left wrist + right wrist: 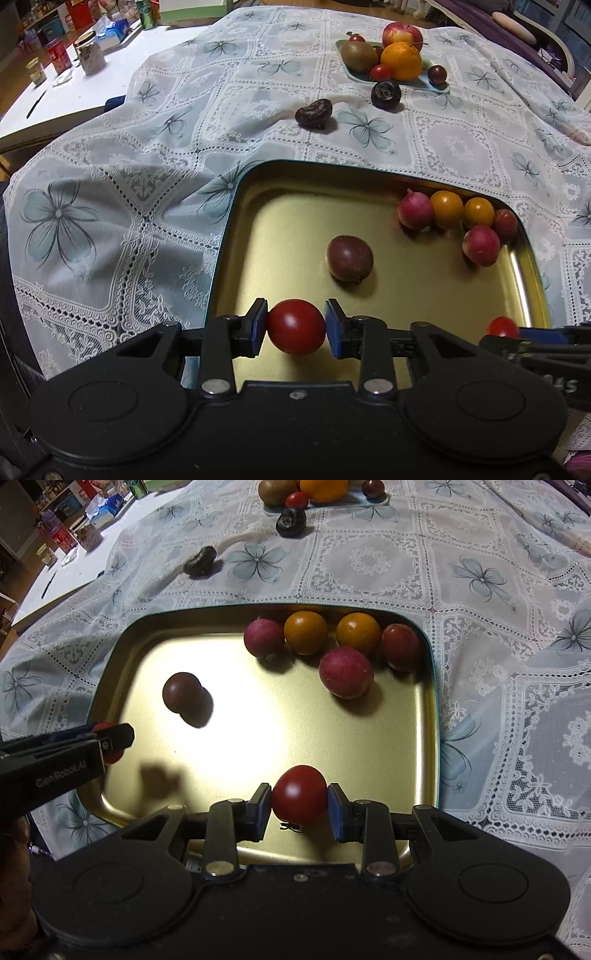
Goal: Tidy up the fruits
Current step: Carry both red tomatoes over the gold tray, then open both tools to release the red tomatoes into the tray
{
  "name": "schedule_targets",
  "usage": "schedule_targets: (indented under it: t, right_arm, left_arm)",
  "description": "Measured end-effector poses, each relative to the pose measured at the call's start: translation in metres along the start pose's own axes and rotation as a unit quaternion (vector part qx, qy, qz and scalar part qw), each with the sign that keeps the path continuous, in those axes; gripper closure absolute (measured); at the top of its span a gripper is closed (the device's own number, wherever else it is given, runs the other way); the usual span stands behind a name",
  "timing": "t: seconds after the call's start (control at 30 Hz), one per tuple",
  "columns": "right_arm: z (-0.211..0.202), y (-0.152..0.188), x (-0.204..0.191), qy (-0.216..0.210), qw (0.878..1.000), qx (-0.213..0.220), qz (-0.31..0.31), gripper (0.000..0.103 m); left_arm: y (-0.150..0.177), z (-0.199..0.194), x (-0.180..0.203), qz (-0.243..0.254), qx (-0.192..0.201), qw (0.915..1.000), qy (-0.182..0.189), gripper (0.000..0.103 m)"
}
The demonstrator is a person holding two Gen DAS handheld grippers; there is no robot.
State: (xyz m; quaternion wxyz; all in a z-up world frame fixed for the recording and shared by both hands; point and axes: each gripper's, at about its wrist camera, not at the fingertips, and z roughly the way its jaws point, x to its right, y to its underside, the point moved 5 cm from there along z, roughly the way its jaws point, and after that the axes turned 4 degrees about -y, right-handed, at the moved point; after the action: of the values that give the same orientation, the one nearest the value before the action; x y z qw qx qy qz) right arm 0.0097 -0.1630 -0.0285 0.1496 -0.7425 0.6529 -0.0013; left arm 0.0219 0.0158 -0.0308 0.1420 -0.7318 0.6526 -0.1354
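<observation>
My left gripper (296, 326) is shut on a red cherry tomato (295, 326), held over the near left part of the gold tray (288, 206). In the right wrist view my right gripper (299, 805) is shut on a second red tomato (299, 794) above the tray's (140, 635) near edge. The left gripper (110, 742) shows there at the left, its tomato mostly hidden. Inside the tray lie a dark purple round fruit (349, 258), two pink-red ones (345, 672), two orange ones (306, 632) and a dark red one (400, 646).
On the lace tablecloth beyond the tray lie a dark wrinkled fruit (314, 113) and a dark round one (386, 94). A light blue plate (436, 86) at the back holds a kiwi, an orange, an apple and small tomatoes. Jars and boxes (88, 51) crowd the white table at the far left.
</observation>
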Motion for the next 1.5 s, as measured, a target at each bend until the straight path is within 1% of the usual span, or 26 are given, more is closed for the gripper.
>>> schedule_targets:
  t: [0.13, 0.27, 0.6, 1.17, 1.37, 1.5]
  right_arm:
    - [-0.008, -0.001, 0.001, -0.004, 1.000, 0.004, 0.001, 0.071]
    - [-0.010, -0.002, 0.003, -0.003, 1.000, 0.001, 0.005, 0.070]
    - [0.002, 0.002, 0.002, 0.005, 1.000, -0.013, 0.000, 0.070]
    - [0.004, 0.001, 0.000, 0.005, 1.000, -0.014, -0.004, 0.070]
    - [0.006, 0.001, 0.000, -0.003, 1.000, -0.019, 0.000, 0.069]
    - [0.005, -0.001, 0.001, -0.001, 1.000, -0.013, 0.002, 0.069]
  left_arm:
    - [0.000, 0.003, 0.000, -0.005, -0.011, 0.9999, 0.007, 0.061]
    - [0.002, 0.005, 0.003, 0.001, -0.013, 0.9999, 0.005, 0.061]
    - [0.008, 0.016, 0.008, 0.005, -0.030, 0.9995, 0.003, 0.061]
    - [0.010, 0.016, 0.007, 0.009, -0.028, 0.9996, 0.001, 0.061]
    - [0.007, 0.013, 0.008, 0.008, -0.020, 0.9997, 0.011, 0.060]
    - [0.006, 0.009, 0.007, 0.002, -0.018, 0.9997, 0.015, 0.060]
